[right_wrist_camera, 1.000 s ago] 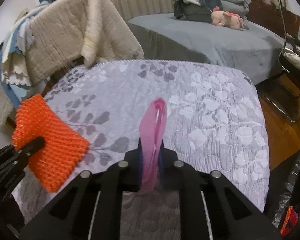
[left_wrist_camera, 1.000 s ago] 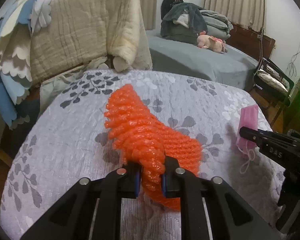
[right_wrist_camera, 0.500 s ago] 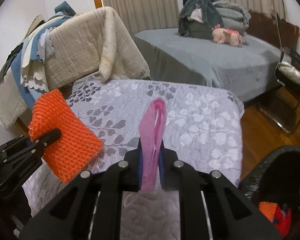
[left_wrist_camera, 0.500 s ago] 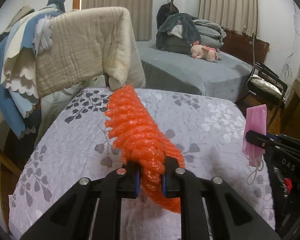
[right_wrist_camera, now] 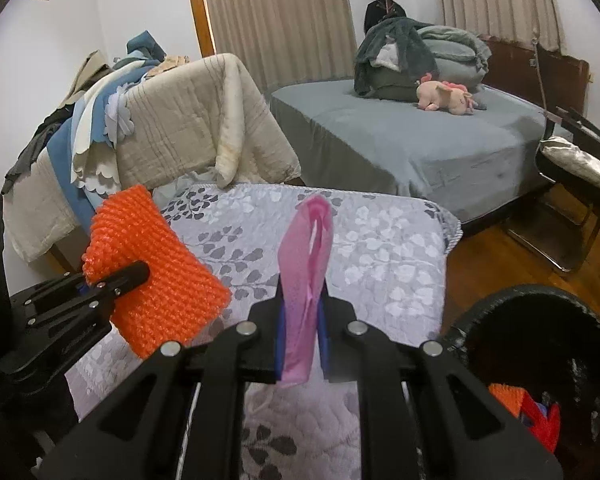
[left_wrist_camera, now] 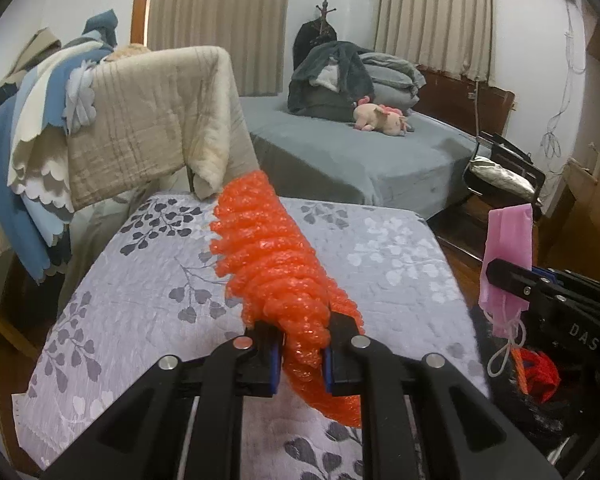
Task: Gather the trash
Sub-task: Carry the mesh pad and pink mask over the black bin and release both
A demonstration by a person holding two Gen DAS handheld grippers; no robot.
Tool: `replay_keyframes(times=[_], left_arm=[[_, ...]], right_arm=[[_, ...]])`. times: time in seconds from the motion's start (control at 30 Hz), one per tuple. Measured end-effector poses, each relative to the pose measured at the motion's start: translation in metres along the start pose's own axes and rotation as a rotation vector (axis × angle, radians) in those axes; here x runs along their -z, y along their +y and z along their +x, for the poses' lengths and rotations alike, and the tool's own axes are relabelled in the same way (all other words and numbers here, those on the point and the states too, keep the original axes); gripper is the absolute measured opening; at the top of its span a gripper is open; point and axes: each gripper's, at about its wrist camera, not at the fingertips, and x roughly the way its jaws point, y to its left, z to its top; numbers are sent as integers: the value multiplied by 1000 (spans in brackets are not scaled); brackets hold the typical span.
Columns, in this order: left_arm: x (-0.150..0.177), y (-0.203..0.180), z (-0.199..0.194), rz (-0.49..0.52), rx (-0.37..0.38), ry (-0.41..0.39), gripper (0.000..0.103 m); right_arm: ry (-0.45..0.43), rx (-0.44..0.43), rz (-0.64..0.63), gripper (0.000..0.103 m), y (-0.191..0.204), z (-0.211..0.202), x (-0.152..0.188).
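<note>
In the left wrist view, the left hand-held gripper point(left_wrist_camera: 300, 354) pinched an orange foam net point(left_wrist_camera: 278, 264) above the quilted surface point(left_wrist_camera: 140, 292); a thin edge grip might let it slip. In the right wrist view, the right hand-held gripper point(right_wrist_camera: 302, 330) clamped a pink face mask point(right_wrist_camera: 306, 264); the limp mask could snag the rim of the black bin point(right_wrist_camera: 540, 300) at lower right.

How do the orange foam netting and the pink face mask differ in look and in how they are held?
The orange foam netting is thick, bumpy and bright orange; the pink face mask is thin, smooth and pale pink. The netting sits in the left gripper; the mask is in the right gripper. The mask trails a white ear loop; the netting has none. Both are pinched and lifted above the grey leaf-patterned bedspread.
</note>
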Motion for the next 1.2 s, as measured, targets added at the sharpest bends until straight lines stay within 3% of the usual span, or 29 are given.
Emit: replay_keyframes(times=[0.6, 1.2], left_arm=[[7, -68, -62, 66, 130, -45, 15], [2, -133, -104, 173, 254, -114, 15]], right_arm=[[-81, 110, 14, 13, -23, -98, 28], [-137, 231, 95, 14, -68, -159, 53]])
